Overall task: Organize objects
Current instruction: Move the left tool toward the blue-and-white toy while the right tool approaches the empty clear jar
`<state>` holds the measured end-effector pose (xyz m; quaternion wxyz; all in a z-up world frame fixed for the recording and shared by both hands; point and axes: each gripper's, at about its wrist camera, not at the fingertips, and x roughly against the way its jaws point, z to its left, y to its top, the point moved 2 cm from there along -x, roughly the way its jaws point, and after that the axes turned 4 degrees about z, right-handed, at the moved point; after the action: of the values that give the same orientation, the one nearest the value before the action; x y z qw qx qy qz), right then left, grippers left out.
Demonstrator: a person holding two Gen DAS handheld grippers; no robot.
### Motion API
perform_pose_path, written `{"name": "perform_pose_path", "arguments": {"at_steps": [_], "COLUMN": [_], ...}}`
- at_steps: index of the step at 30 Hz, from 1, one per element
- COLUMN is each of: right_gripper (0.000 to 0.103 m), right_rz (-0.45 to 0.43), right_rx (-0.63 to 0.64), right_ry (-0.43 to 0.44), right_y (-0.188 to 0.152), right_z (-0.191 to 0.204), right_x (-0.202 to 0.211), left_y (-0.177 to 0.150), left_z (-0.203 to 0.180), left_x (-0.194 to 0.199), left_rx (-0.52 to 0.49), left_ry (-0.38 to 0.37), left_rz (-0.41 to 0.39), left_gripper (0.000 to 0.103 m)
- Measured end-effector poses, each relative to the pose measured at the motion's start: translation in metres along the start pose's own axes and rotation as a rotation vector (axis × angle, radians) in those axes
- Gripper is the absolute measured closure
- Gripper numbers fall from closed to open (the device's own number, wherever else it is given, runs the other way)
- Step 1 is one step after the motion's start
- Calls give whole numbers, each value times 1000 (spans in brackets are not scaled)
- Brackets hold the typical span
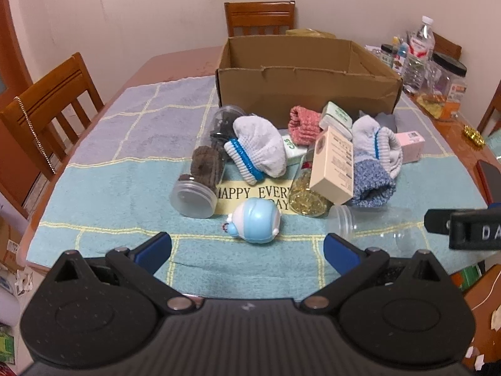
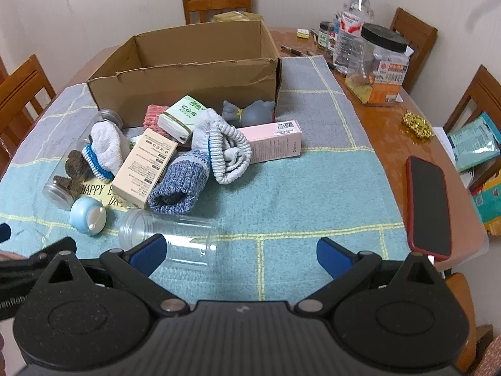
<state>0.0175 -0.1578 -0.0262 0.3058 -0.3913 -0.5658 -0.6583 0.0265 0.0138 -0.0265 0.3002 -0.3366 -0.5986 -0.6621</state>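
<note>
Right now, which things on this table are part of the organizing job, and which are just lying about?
Job:
cardboard box
socks
small boxes
clear jar
blue toy
both open grippers

Lying about:
phone
water bottle
black-lidded jar
chairs

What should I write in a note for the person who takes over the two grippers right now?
Left gripper: open, empty, above the towel, facing the blue toy.
Right gripper: open, empty, near the empty clear jar lying on its side.
Cardboard box: no items visible inside.
Still piled in front of the box: socks, beige carton, pink carton, tissue pack, jar of dark items, grey toy.
Done: nothing visibly. Left: apparently move the pile into the box.
</note>
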Motion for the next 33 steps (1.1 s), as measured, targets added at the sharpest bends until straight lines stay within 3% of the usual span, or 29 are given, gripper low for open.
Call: {"name": "perform_pose_path", "arguments": {"at_steps": [18,24,33], "right_gripper": [0,0,0], "right_rz": [56,66,104], "right_rx": [-25,-26,-20], "right_ry": [114,73,89], "right_y": [3,3,6], "right_z": [38,50,63], "right_x": [-33,-46,-63], "left_y": [2,4,6], "left_z": [36,45,59], "left_x": [-35,-43,-58], "left_rx": [-32,-60,-62], "left_ry": [-85,-130,-157], "left_rz": [10,5,26], "left_gripper": [1,1,1]}}
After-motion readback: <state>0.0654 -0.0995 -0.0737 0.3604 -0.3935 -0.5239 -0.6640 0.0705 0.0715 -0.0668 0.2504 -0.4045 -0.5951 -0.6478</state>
